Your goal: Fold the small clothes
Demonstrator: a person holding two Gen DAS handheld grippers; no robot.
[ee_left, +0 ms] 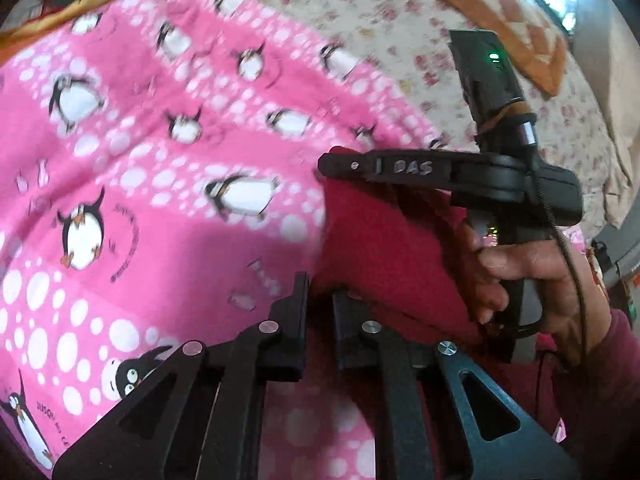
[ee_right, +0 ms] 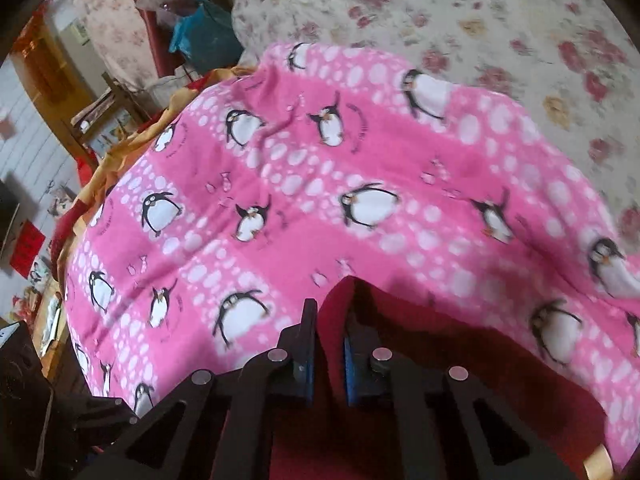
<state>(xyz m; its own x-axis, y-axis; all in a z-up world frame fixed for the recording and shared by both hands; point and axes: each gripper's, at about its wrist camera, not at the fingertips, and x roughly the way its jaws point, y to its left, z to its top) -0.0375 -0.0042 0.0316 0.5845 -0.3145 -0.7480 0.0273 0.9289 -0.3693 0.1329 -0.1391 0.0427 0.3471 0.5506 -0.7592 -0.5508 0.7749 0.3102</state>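
Pink penguin-print blanket [ee_left: 132, 184]: spread over a floral bedsheet [ee_left: 400, 40]. Left hand-held gripper [ee_left: 320, 304]: fingers pressed onto an edge of the red garment [ee_left: 384, 248], lifted over the blanket. Right hand-held gripper [ee_right: 330, 320]: pinching a fold of the same red garment; held by the person's right hand [ee_left: 528, 280].

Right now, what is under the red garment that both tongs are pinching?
The dark red fabric garment lies on a pink fleece blanket printed with penguins, spread over a floral bedsheet. Whatever is beneath the garment's middle is covered.
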